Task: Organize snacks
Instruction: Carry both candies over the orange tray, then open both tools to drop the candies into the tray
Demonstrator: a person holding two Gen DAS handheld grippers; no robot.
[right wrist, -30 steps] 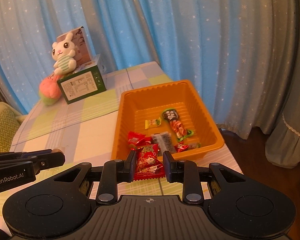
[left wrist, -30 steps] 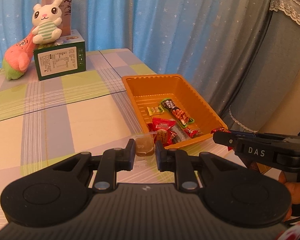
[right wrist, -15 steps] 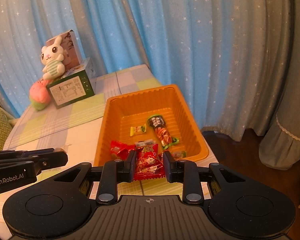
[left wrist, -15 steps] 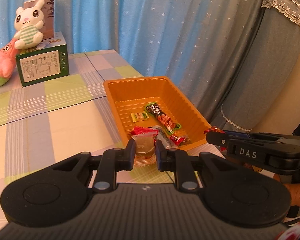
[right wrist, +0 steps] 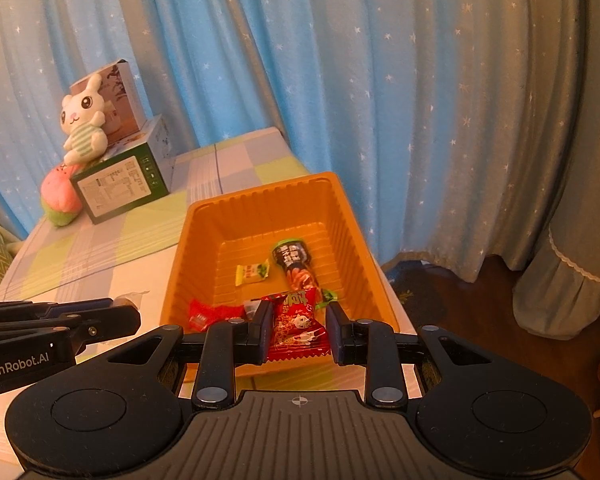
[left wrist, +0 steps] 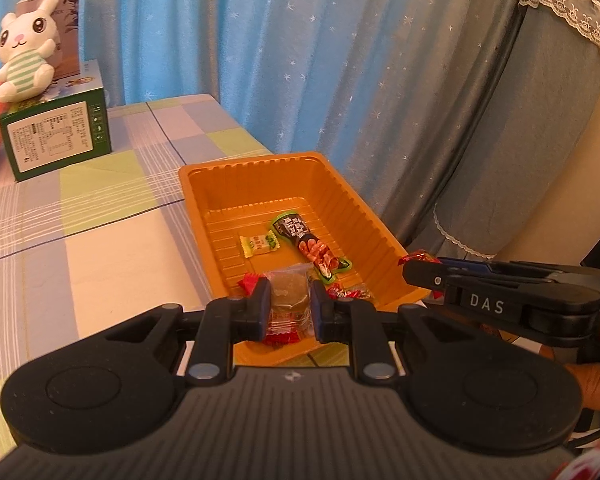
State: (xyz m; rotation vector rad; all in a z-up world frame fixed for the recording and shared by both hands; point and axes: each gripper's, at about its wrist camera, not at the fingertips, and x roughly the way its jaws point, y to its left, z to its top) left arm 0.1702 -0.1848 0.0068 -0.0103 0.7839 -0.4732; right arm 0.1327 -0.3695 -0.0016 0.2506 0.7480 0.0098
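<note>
An orange tray (left wrist: 364, 216) (right wrist: 260, 208) stands at the table's right edge and holds several snacks: a long dark-and-red stick pack (left wrist: 306, 244) (right wrist: 296, 266), a small yellow-green candy (left wrist: 259, 244) (right wrist: 252, 273) and red packets (right wrist: 210, 314). My left gripper (left wrist: 289, 304) is shut on a clear-wrapped brownish snack (left wrist: 289, 294) above the tray's near end. My right gripper (right wrist: 298, 326) has its jaws parted around a red snack packet (right wrist: 298, 326), which touches the left finger only, over the tray's near edge.
A green box (left wrist: 56, 136) (right wrist: 120, 186) with a white bunny plush (left wrist: 24, 64) (right wrist: 82, 124) on top and a pink plush (right wrist: 60, 200) beside it stand at the far left of the checked table (left wrist: 80, 240). Blue curtains hang behind; the table edge drops off right of the tray.
Both grippers have moved toward and over the tray's near end. My right gripper's jaws have widened around the red packet. My left gripper still holds the clear-wrapped snack.
</note>
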